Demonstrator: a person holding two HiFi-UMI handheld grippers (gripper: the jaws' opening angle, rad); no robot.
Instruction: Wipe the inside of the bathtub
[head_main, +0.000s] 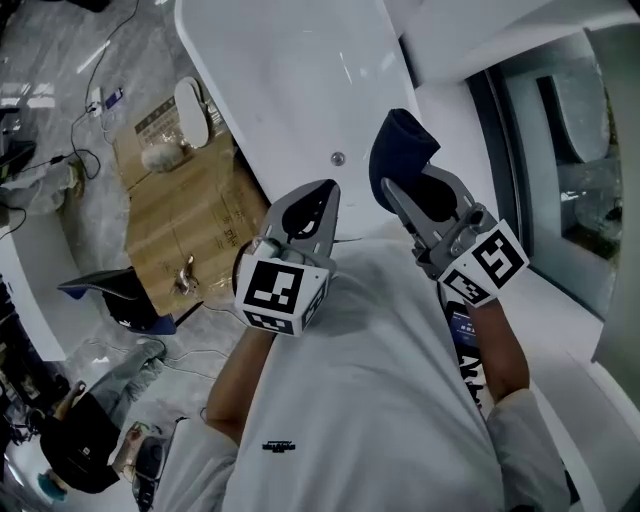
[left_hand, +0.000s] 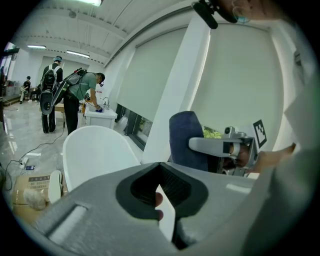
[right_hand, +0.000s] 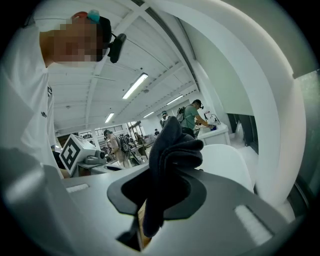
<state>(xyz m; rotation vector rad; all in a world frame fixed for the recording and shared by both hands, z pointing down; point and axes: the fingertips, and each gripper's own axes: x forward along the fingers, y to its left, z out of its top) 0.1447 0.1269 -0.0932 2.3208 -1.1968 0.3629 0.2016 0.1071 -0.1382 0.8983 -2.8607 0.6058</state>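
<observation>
Left gripper (head_main: 328, 190): grey moulded jaws drawn together at the tips, nothing held; ribbed dark pads show in the left gripper view (left_hand: 159, 187). Right gripper (head_main: 400, 195): jaws clamped on a dark blue cloth (head_main: 402, 150), soft and thick, bunched into rounded folds that stand up past the jaw tips (right_hand: 172, 150). Both grippers are held close to the person's white shirt, side by side but apart, above the near end of the bathtub (head_main: 290, 70). Tub is smooth, glossy white, oval-rimmed, with a small round metal drain (head_main: 338, 158) in its floor. The cloth is not touching the tub. Flattened brown cardboard (head_main: 185, 215) lies on the grey marbled floor beside the tub.
</observation>
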